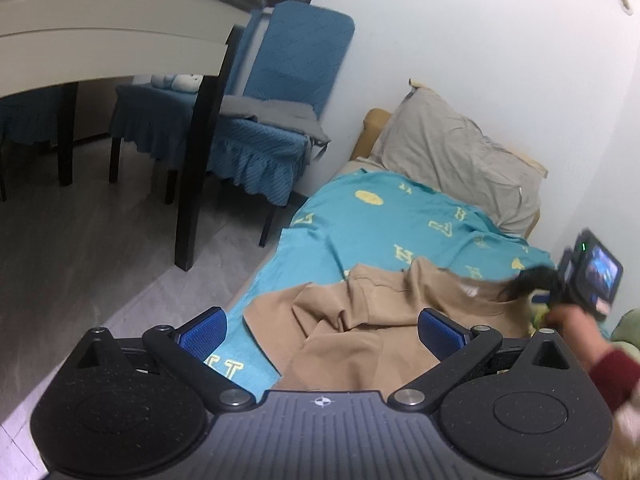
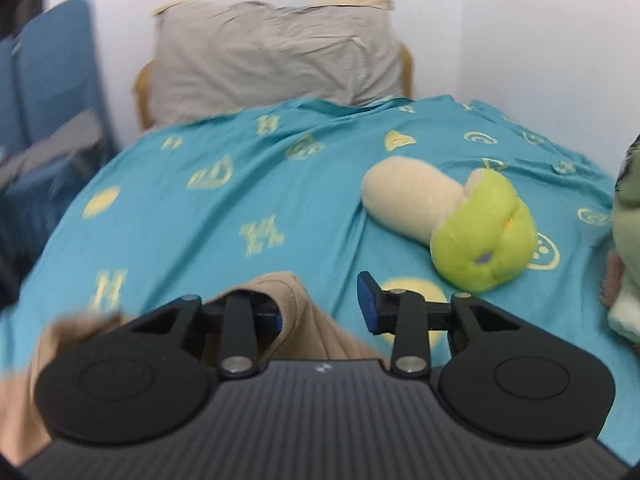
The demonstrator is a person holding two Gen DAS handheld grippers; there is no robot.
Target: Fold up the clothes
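Garment [image 2: 296, 312] edge lies between the right fingers [image 2: 370, 308], gapped apart; left fingers [image 1: 204, 336] wide, empty.

Soft, even indoor light; both fisheye views bend at the edges.
I see motion blur on the right hand [image 1: 576, 320] and chair [image 2: 52, 92].

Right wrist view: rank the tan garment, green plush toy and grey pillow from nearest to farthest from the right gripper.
1. Tan garment: between the jaws of the right gripper, left of centre.
2. Green plush toy: ahead on the right, on the bedspread.
3. Grey pillow: farthest, against the wall.
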